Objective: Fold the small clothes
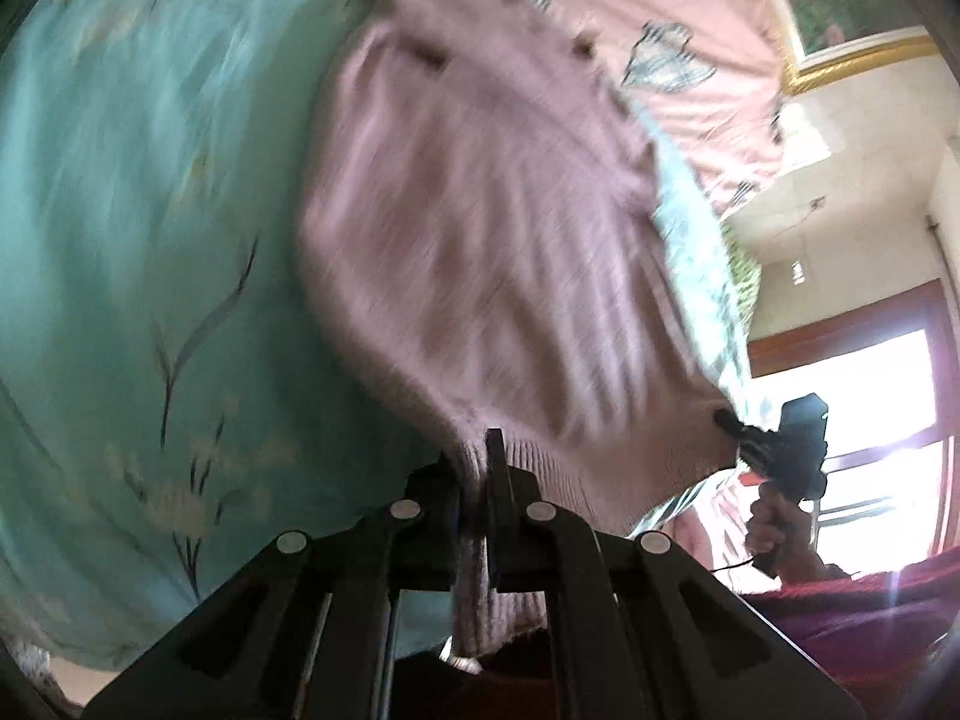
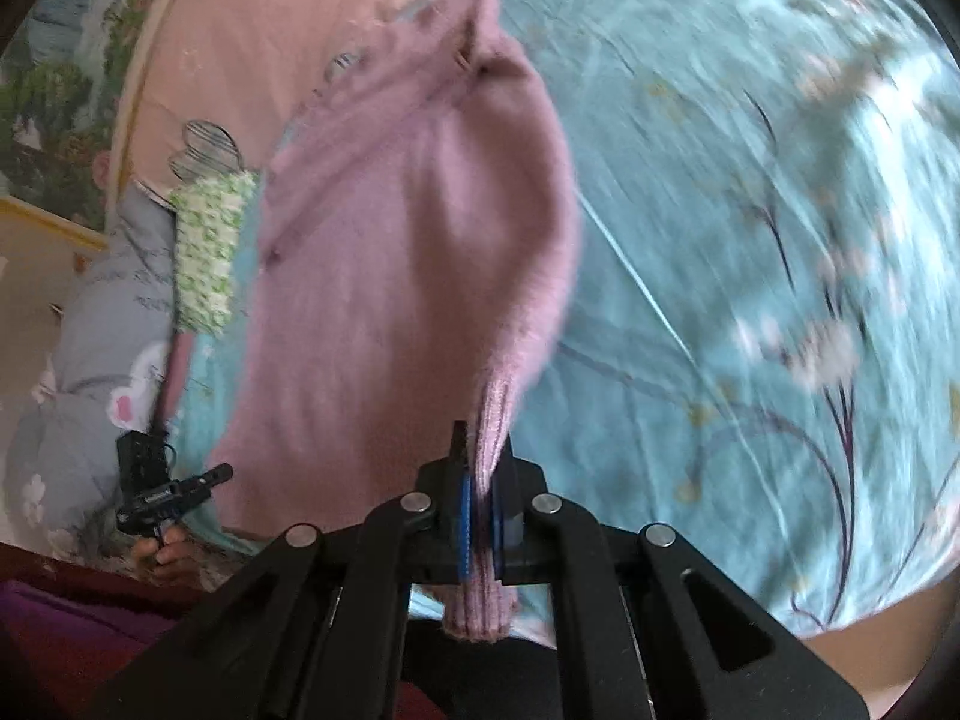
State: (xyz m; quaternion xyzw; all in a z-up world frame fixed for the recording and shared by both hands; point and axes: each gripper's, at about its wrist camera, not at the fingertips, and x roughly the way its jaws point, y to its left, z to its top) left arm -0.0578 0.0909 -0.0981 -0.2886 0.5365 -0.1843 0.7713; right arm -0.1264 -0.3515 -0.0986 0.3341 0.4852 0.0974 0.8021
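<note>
— What have you got hold of?

— My left gripper (image 1: 474,468) is clamped on the ribbed hem of the pink sweater (image 1: 480,228), and my right gripper (image 2: 480,468) is pinched shut on the same hem further along.

— And where's the garment?

— Hanging stretched between my two grippers above the teal floral bedsheet (image 2: 750,210), near the pink pillow (image 2: 240,42) at the bed's head edge.
</note>
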